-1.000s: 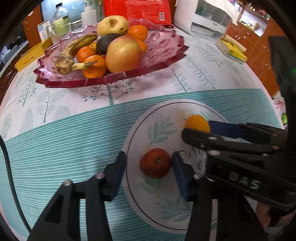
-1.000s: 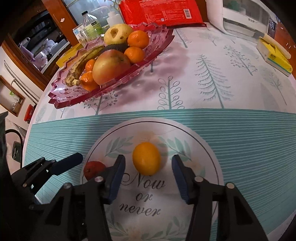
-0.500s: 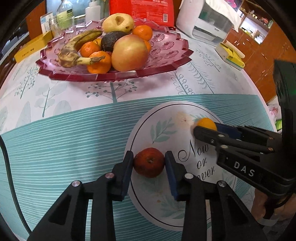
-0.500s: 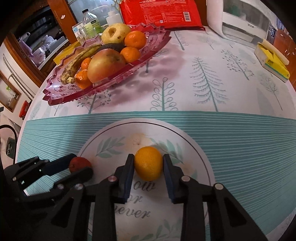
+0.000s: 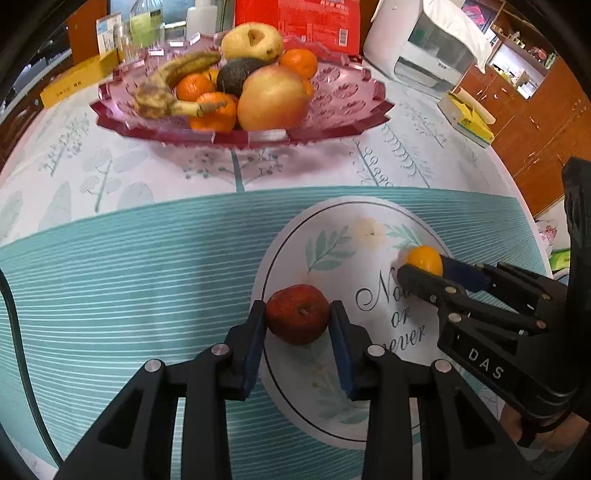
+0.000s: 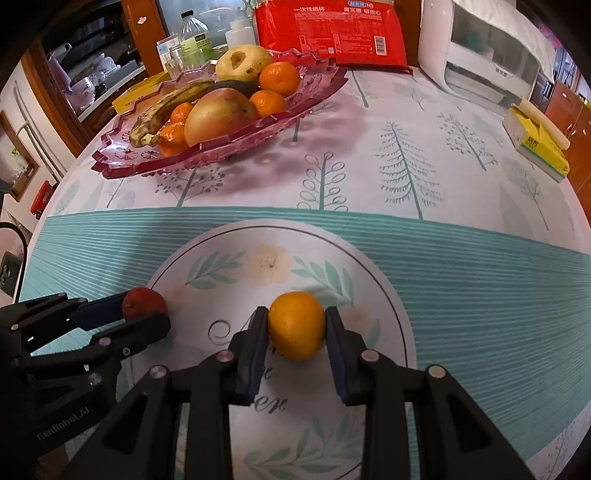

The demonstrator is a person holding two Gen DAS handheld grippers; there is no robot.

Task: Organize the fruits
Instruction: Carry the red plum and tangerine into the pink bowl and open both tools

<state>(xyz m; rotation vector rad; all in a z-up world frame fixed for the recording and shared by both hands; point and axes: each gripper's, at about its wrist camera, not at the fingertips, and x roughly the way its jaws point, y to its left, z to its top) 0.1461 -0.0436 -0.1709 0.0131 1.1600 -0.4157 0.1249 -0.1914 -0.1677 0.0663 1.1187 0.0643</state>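
Left wrist view: the left gripper, black with blue pads, is clamped on a small dark red apple with its stem dimple facing the camera; both pads press the apple's sides. The apple sits near the edge of a round white printed panel on the teal striped tablecloth, directly between the fingers. To the right of this gripper and a little farther ahead, the right gripper comes in from the side and grips a round orange citrus fruit. Right wrist view: the right gripper has both blue pads pressed against the round orange citrus fruit, which lies on the same white panel over cursive lettering. To its left, the left gripper holds the dark red apple, partly hidden by its finger. Well ahead of both grippers, and to the left, a scalloped pink glass fruit dish carries a spotted brown banana, several mandarins, a large yellow-red apple, a dark avocado and a bruised yellow pear. Beyond the dish stand a red plastic packet, a clear bottle and a white appliance; far to the right lies a yellow box.
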